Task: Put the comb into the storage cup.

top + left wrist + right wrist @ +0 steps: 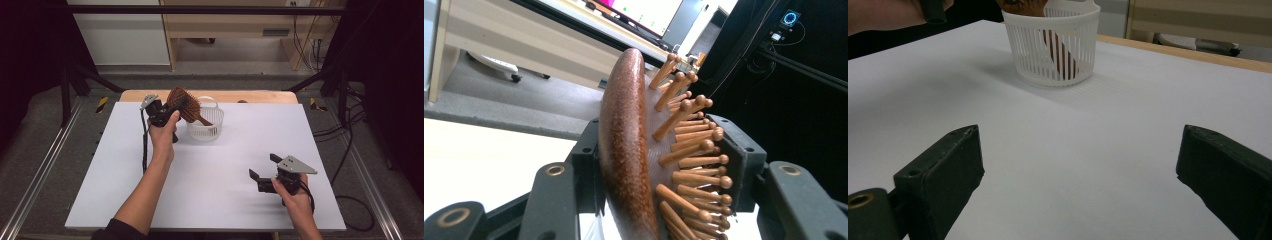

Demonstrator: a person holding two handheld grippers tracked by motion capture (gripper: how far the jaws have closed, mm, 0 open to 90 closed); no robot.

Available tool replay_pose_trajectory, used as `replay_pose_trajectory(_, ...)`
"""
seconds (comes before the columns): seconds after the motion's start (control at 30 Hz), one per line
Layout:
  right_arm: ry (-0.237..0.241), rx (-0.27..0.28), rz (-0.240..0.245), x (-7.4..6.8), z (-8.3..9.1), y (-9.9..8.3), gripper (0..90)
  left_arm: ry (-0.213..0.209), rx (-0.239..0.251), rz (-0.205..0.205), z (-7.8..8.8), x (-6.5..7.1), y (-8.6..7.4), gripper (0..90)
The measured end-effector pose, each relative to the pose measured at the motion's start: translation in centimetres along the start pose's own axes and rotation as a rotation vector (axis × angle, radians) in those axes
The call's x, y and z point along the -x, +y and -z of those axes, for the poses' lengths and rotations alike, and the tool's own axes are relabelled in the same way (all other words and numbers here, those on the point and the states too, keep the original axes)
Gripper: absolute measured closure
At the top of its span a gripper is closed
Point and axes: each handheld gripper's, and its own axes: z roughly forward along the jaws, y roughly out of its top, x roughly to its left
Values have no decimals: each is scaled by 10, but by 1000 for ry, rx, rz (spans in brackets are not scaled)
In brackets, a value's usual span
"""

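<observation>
1. One wooden hairbrush [634, 150] sits between my left gripper [172, 107] jaws, which clasp its head; its handle dips into the basket beyond.
2. One white slatted basket [1053, 45] stands ahead of my right gripper [265, 167], whose jaws gape wide, holding nothing.
3. One white board [225, 170] lies under both.
4. Past it: wooden furniture, cables, grey floor.

Lab test bay: white table [210, 200] inside black frame [200, 10], loose cables [345, 130] right, monitor [644, 12] on far desk [225, 25].
</observation>
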Motion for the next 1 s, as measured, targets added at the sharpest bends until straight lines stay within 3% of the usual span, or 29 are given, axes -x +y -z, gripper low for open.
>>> replay_pose_trajectory(0.33, 4, -3, -4, 0, 0, 0, 52, 6, -12, 40, -3, -2, -4, 450)
replay_pose_trajectory(1.0, 5, -10, -3, 0, -1, -1, 52, -9, -17, 32, -1, -5, -4, 424)
